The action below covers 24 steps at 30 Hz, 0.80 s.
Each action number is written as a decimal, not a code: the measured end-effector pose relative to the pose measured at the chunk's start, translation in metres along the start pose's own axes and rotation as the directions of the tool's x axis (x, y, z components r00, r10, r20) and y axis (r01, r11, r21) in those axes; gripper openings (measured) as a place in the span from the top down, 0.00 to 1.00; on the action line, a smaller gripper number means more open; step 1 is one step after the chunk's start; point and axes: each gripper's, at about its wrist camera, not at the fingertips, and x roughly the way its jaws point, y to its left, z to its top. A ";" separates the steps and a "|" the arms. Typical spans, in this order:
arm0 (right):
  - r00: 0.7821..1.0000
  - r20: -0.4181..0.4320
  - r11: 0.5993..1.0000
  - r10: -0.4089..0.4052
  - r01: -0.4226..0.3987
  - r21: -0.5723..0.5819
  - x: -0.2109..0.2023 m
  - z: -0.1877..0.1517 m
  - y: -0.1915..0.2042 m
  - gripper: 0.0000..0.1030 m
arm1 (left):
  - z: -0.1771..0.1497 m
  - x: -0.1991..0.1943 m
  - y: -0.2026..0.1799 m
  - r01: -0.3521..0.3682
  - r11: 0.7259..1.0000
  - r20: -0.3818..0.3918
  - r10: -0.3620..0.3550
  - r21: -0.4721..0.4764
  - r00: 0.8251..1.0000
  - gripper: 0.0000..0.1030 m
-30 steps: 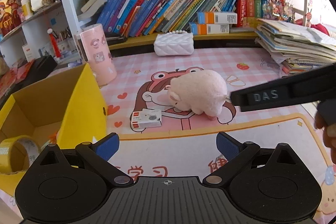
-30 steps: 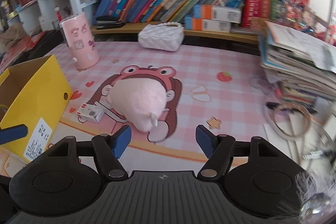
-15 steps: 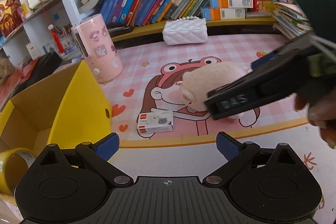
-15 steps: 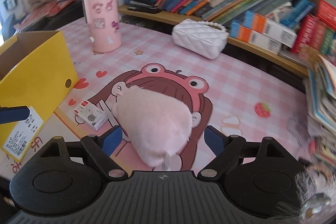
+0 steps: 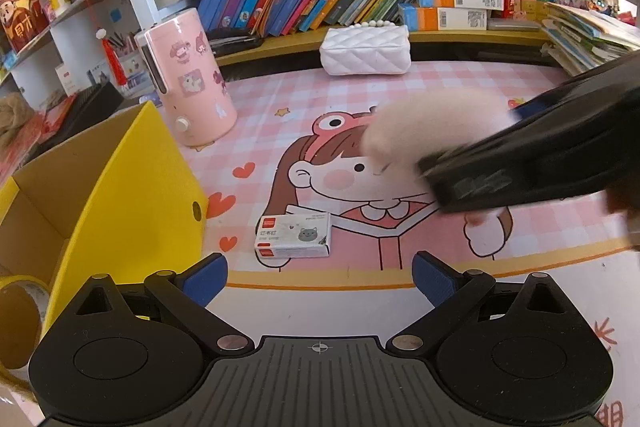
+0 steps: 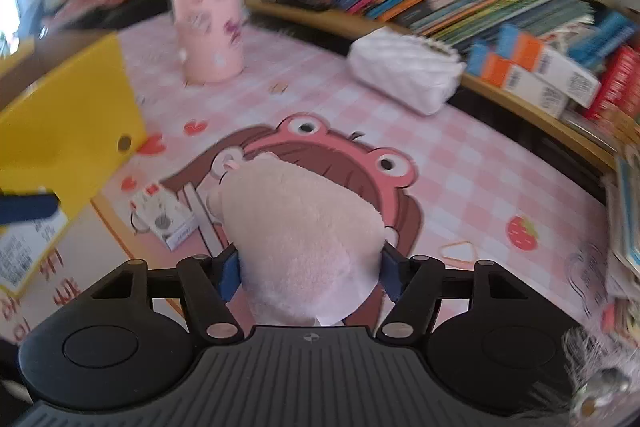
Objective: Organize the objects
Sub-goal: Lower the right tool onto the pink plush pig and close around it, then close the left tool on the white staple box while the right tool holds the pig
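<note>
The right claw (image 6: pixel 308 271) had just closed on the pink plush toy (image 6: pixel 296 227) at lower centre (both pads pressing in); the left claw (image 5: pixel 320 279) stood open and empty.

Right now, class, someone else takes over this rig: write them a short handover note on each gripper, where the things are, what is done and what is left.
Right gripper: jaws have just been closing; blue pads now press both sides of the pink plush toy, above the pink desk mat.
Left gripper: open, empty, pointing at the small card box lying on the mat.
Yellow box: open, at the left; a tape roll is already inside.
Left to do: probably carry the plush to the yellow box, then the card box.
</note>
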 end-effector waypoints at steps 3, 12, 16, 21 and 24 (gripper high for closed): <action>0.998 0.041 0.997 -0.041 0.038 0.064 -0.025 -0.003 -0.011 0.39 | 0.004 0.008 -0.002 -0.006 1.000 0.001 0.006 -0.016 1.000 0.04; 0.994 0.069 0.969 -0.084 0.065 0.237 -0.079 -0.029 -0.032 0.38 | 0.011 0.041 0.001 -0.043 0.995 -0.021 0.041 -0.095 0.999 0.05; 0.993 0.072 0.963 -0.097 0.076 0.259 -0.093 -0.039 -0.034 0.38 | 0.012 0.054 0.005 -0.044 0.991 -0.046 0.039 -0.129 0.998 0.09; 0.990 0.065 0.955 -0.126 0.103 0.277 -0.106 -0.047 -0.040 0.39 | 0.011 0.063 0.010 -0.030 0.986 -0.051 0.021 -0.167 0.998 0.15; 0.989 0.056 0.948 -0.137 0.115 0.297 -0.111 -0.053 -0.043 0.39 | 0.011 0.063 0.012 0.010 0.983 -0.030 -0.016 -0.181 0.999 0.36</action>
